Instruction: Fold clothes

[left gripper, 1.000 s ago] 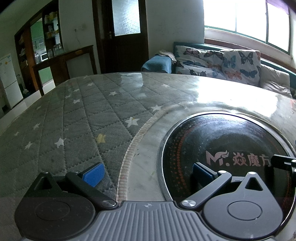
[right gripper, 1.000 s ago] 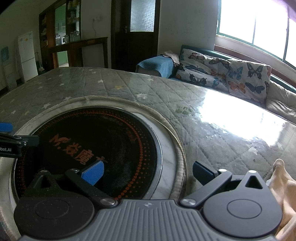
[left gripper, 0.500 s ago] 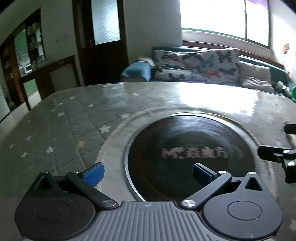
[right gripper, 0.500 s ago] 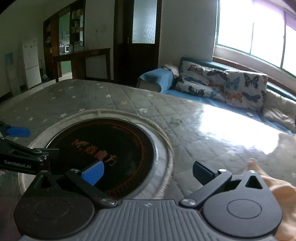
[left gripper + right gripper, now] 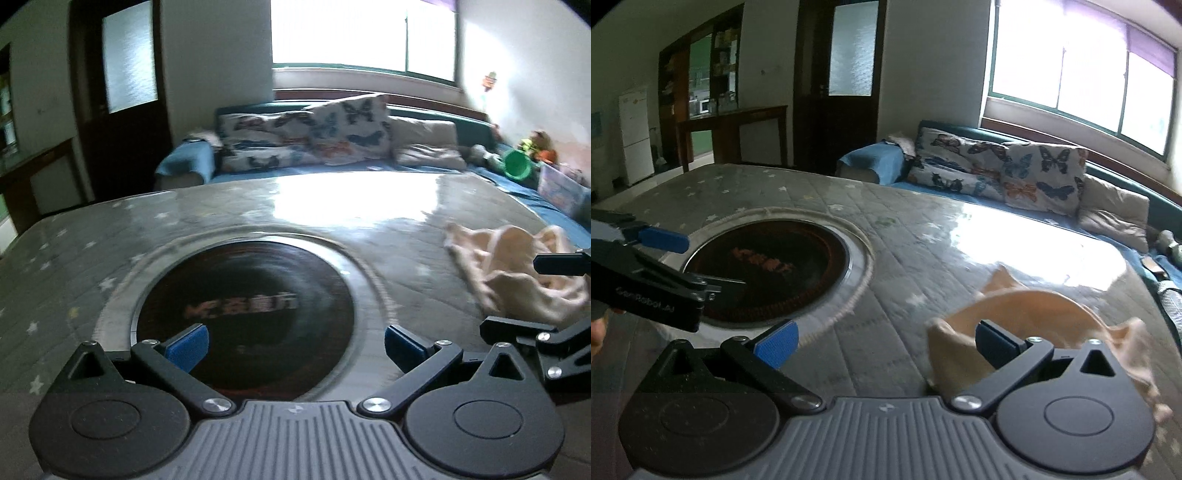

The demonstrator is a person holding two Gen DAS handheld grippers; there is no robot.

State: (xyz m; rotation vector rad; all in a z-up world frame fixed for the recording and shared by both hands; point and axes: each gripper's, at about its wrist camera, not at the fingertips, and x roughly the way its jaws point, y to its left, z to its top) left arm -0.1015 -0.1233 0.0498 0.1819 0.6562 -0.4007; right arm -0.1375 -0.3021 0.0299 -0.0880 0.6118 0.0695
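A large table [image 5: 388,236] covered with a grey quilted, star-patterned cloth is seen from two gripper-mounted cameras. A round black glass cooktop [image 5: 243,314] with orange lettering is set into the table. The left gripper [image 5: 293,345] is held above the near edge of this cooktop, its blue-padded fingers spread wide apart with nothing between them. The right gripper [image 5: 884,341] is likewise held wide apart and empty above the cloth, to the right of the cooktop. A crumpled peach-coloured garment [image 5: 1027,317] is seen lying on the right part of the table; the right gripper's right finger is shown in front of it, and whether it touches the fabric cannot be told. Beyond the table, a sofa [image 5: 1119,206] with butterfly-print cushions [image 5: 997,166] is placed under a bright window [image 5: 1078,70], and a dark door [image 5: 846,81] is visible to the left.
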